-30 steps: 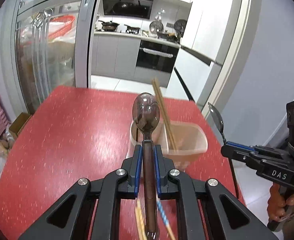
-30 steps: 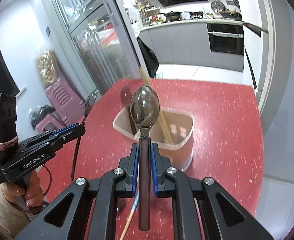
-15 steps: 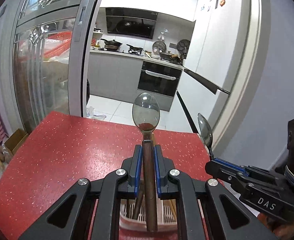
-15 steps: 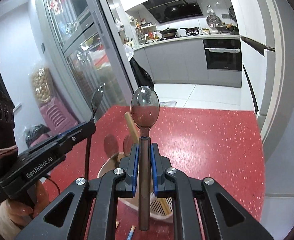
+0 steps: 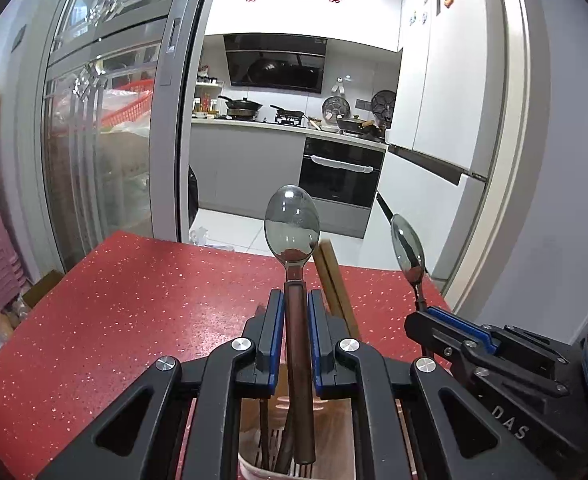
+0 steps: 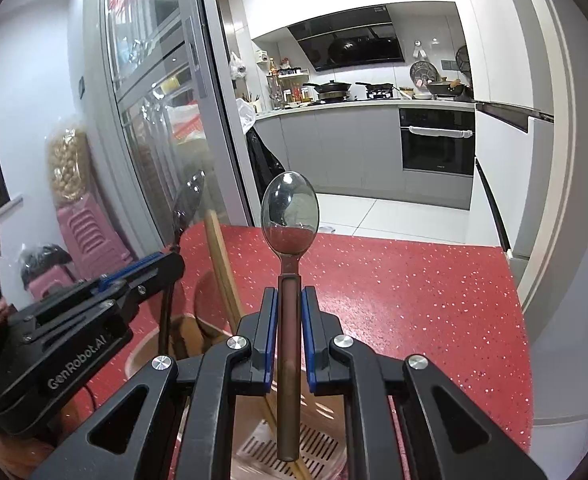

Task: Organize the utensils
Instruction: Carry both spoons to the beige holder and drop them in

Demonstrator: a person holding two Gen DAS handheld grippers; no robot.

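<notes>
My left gripper (image 5: 292, 308) is shut on a brown-handled metal spoon (image 5: 292, 232), held upright, bowl up, with the handle tip inside the utensil holder (image 5: 294, 468) below. My right gripper (image 6: 289, 304) is shut on a like spoon (image 6: 290, 208), also upright over the pinkish translucent holder (image 6: 290, 448) with its slotted floor. Wooden chopsticks (image 6: 222, 268) stand tilted in the holder; they also show in the left wrist view (image 5: 333, 276). Each gripper shows in the other's view: the right gripper (image 5: 421, 316) and the left gripper (image 6: 174, 260).
The holder stands on a red speckled table (image 5: 134, 320), whose far edge faces an open kitchen doorway. A glass cabinet (image 5: 94, 160) stands to the left. Pink stools (image 6: 90, 236) sit on the floor beyond the table's left side.
Both grippers have moved forward and tilted up over the holder, which slid from mid-frame to the bottom of both views. Both spoons stay gripped, their handles now lowered into the holder.
</notes>
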